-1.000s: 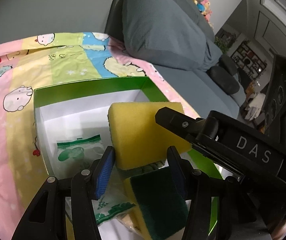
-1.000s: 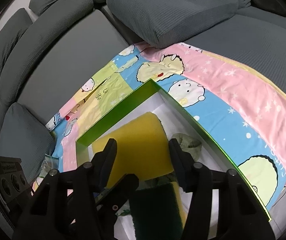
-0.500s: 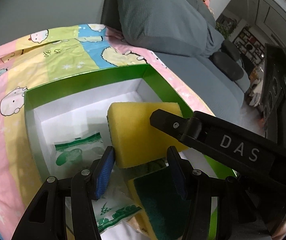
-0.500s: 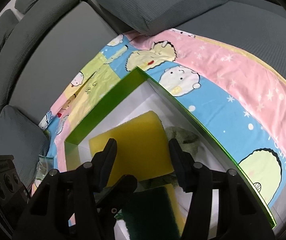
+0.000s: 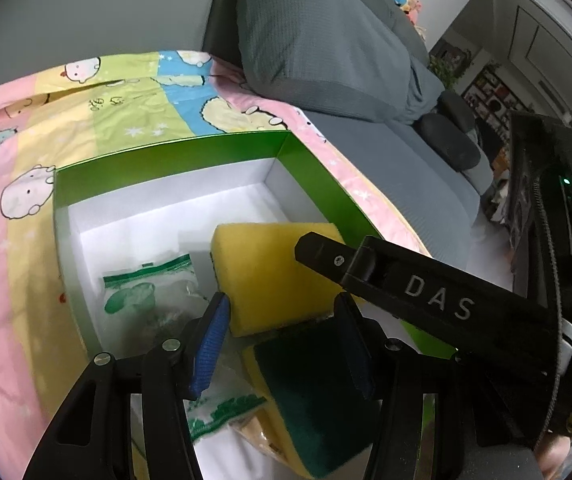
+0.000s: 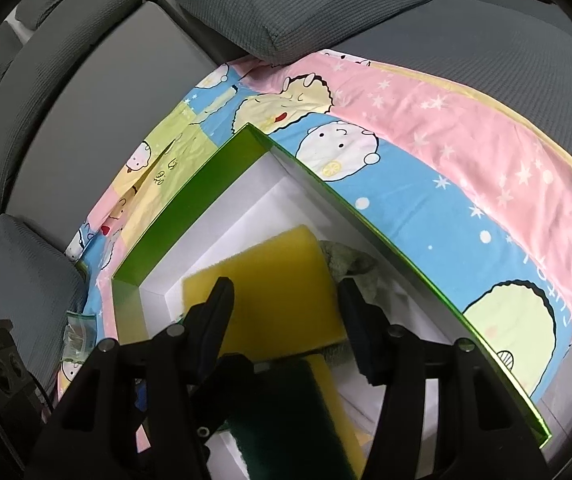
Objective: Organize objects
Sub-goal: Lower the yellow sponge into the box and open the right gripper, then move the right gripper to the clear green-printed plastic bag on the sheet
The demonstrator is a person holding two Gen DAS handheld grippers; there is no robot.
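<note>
Altogether two sponges [image 5: 273,276], one box [image 5: 173,158].

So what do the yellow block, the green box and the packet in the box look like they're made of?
Yellow block: soft foam sponge, matte and porous, with a second sponge beside it showing a dark green scouring pad.
Green box: likely coated cardboard, glossy green with thin, crisply folded walls, white inside.
Packet: thin clear plastic film, crinkled and shiny, printed green.
</note>
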